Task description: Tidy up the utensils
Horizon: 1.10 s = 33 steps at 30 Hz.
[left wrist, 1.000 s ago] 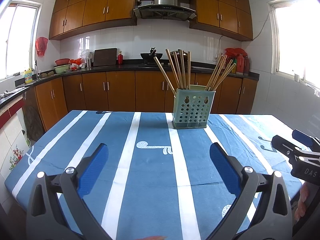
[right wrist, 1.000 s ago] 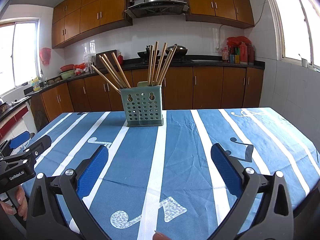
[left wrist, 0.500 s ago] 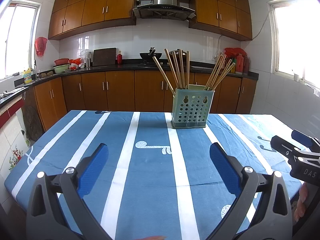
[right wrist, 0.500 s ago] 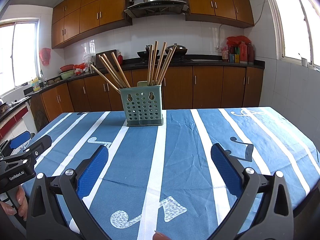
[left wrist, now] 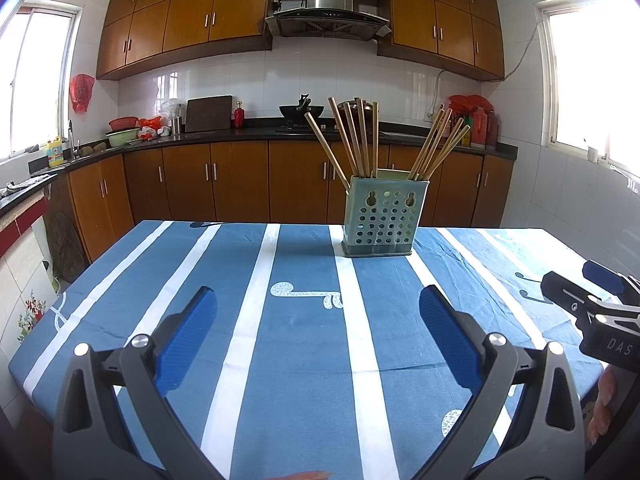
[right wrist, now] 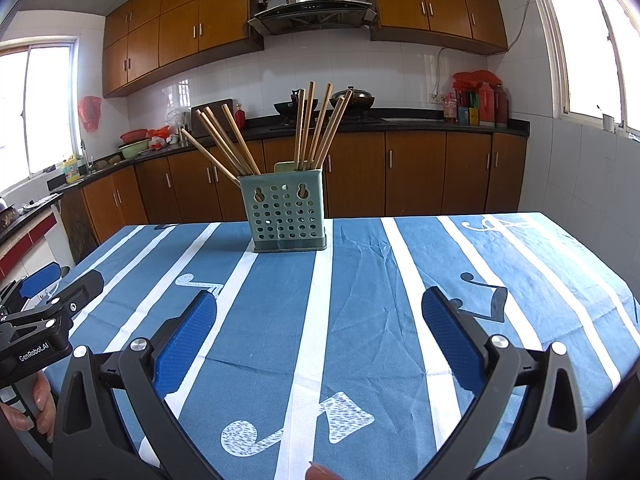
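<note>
On the far half of the surface (left wrist: pixel 296 344), covered by a blue cloth with white stripes, stands the green perforated holder (left wrist: pixel 380 216), upright and well apart from both grippers. Wooden chopsticks (left wrist: pixel 354 136) fan out of it in two bunches, one leaning left and one leaning right, which suggests two compartments, though the divider itself cannot be made out. No loose utensil shows anywhere on the cloth in either view.

The left gripper (left wrist: pixel 318 320) and the right gripper (right wrist: pixel 320 320) hang over the near edge, each with its jaws spread wide and nothing between them. Each appears at the edge of the other's view, so they sit side by side.

Judging from this, the sorting itself looks done or close to it, with both grippers idle and clear of the holder. If anything remains, the next move calls for a reach forward to the far side and a careful pinch on a single thin stick without tipping the light holder.
</note>
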Available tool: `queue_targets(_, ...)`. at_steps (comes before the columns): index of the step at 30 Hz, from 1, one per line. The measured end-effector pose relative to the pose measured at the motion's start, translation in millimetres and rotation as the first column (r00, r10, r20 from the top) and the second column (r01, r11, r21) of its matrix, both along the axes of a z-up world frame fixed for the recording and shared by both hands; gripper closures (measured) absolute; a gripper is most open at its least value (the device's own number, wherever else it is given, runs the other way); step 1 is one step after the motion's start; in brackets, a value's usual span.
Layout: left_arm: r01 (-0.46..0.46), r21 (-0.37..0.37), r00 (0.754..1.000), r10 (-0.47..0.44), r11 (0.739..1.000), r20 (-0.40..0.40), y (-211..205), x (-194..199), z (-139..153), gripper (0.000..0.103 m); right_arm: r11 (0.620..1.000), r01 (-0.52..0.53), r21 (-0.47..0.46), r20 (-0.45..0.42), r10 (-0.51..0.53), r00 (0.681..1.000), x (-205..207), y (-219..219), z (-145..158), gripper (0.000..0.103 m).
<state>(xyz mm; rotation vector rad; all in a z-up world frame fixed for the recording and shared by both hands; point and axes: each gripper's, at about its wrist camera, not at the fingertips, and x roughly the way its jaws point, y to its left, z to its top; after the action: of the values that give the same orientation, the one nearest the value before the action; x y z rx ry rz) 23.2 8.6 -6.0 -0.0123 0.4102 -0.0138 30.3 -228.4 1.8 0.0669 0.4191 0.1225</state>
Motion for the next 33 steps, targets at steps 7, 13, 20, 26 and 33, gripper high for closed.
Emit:
queue_targets(7,0.002,0.0,1.0,-0.002,1.0,-0.002,-1.4,-0.1,-0.7,0.004,1.0,0.001,0.001,-0.001,-0.001,1.0,0.2,0.0,-0.3,0.002)
queue_targets(13,0.002,-0.003,1.0,-0.002,1.0,-0.005,-0.9,-0.2,-0.3,0.004,1.0,0.001,0.001,-0.001,-0.001,1.0,0.2,0.2,0.0,0.002)
queue_targets(20,0.003,-0.003,1.0,-0.003,1.0,-0.005,-1.2,-0.2,-0.2,0.004,1.0,0.001,0.001,-0.002,-0.001,1.0,0.3,0.4,0.5,0.002)
queue_targets(26,0.006,-0.001,1.0,-0.006,1.0,0.004,-1.3,-0.6,0.7,0.004,1.0,0.0,0.001,-0.003,0.0,1.0,0.4,0.6,0.8,0.002)
queue_targets(33,0.0,-0.008,1.0,0.0,1.0,-0.006,1.2,0.1,2.3,0.004,1.0,0.001,0.001,-0.004,-0.001,1.0,0.4,1.2,0.7,0.002)
